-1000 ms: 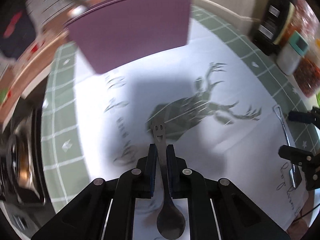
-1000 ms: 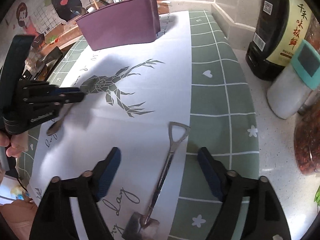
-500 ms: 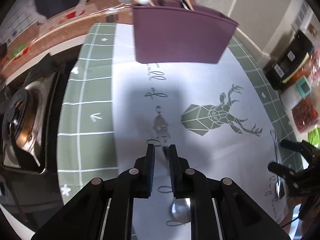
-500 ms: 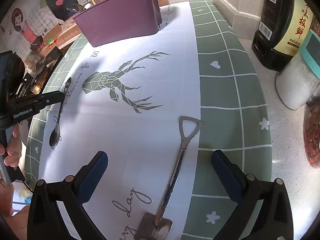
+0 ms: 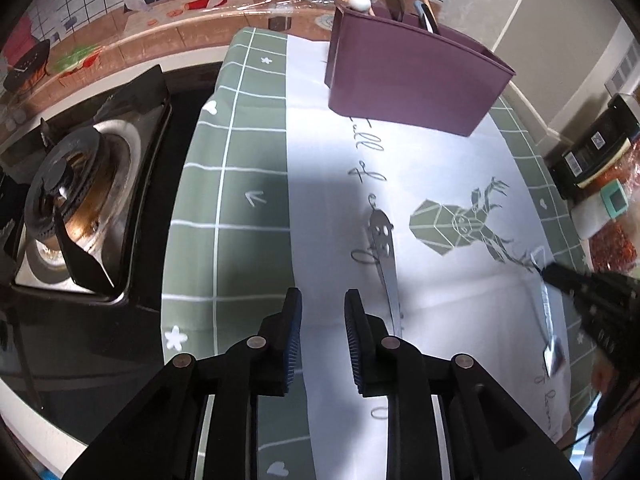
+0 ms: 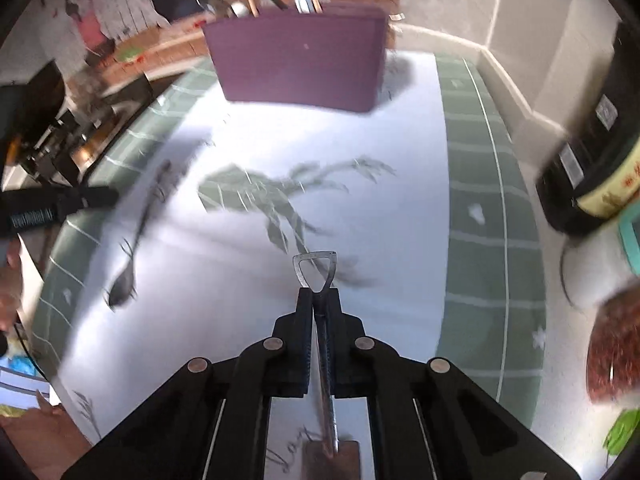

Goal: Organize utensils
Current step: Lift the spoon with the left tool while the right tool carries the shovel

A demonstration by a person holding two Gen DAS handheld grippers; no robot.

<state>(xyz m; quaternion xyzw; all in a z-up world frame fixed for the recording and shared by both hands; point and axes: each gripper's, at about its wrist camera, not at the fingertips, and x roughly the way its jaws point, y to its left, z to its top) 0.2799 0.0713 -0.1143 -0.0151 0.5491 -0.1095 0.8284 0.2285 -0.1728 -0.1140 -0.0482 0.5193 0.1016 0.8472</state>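
Clamping the shovel-shaped spoon [image 6: 322, 320], the right gripper's [image 6: 320, 300] jaws contrast the left gripper's [image 5: 320, 308] parted, empty jaws.

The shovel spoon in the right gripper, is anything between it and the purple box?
Nothing visible is. The right gripper is shut on the shovel spoon, and only bare white mat with its deer print lies ahead to the purple box. The other spoon lies off to the left.

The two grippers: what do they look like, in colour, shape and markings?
Both the left gripper and the right gripper are matte black with angular linkage arms and round silver-brown pivot pins. Their fingers carry ribbed dark blue pads. The left gripper's side bears small white lettering, too blurred to read. No sleeves show.
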